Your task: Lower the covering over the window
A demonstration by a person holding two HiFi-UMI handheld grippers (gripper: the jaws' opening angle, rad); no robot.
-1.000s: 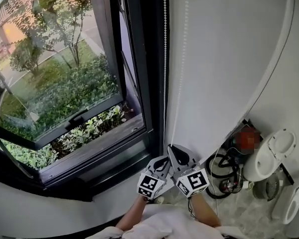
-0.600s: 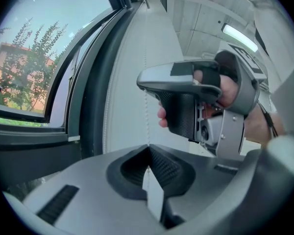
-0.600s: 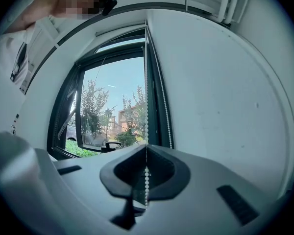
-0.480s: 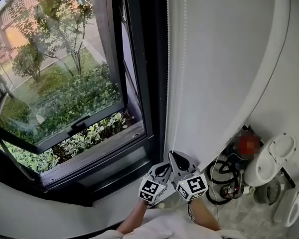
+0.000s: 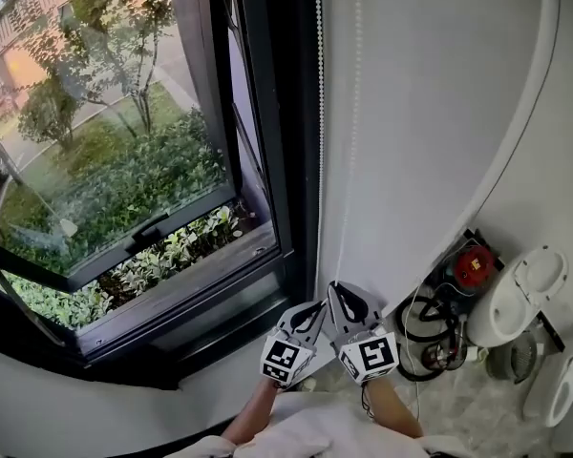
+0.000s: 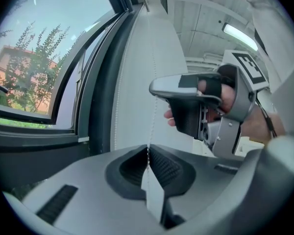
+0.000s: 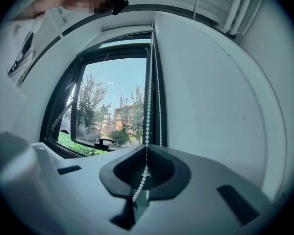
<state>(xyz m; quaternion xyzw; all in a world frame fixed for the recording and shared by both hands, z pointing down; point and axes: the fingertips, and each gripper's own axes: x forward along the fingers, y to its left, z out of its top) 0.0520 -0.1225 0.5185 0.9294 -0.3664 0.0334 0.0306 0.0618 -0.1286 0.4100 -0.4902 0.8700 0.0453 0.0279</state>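
A white bead chain (image 5: 319, 122) hangs in two strands down the dark window frame (image 5: 277, 113), at the edge of the white wall (image 5: 430, 113). My left gripper (image 5: 316, 305) is shut on the left strand, and the chain (image 6: 148, 141) runs straight into its closed jaws. My right gripper (image 5: 333, 287) sits beside it, slightly higher, shut on the right strand (image 5: 350, 160). The beads (image 7: 147, 111) drop between its closed jaws, with the other strand (image 7: 160, 106) alongside. From the left gripper view the right gripper (image 6: 156, 88) shows close by, in a hand. No covering shows over the glass.
The window sash (image 5: 105, 160) is tilted open outward, with a black handle (image 5: 151, 225) and shrubs below. On the floor at the right lie black cables (image 5: 422, 330), a red object (image 5: 471, 267) and white appliances (image 5: 518, 299).
Both grippers stay side by side at the chain's lower end, shut on it throughout. Only the head view shifts slightly.
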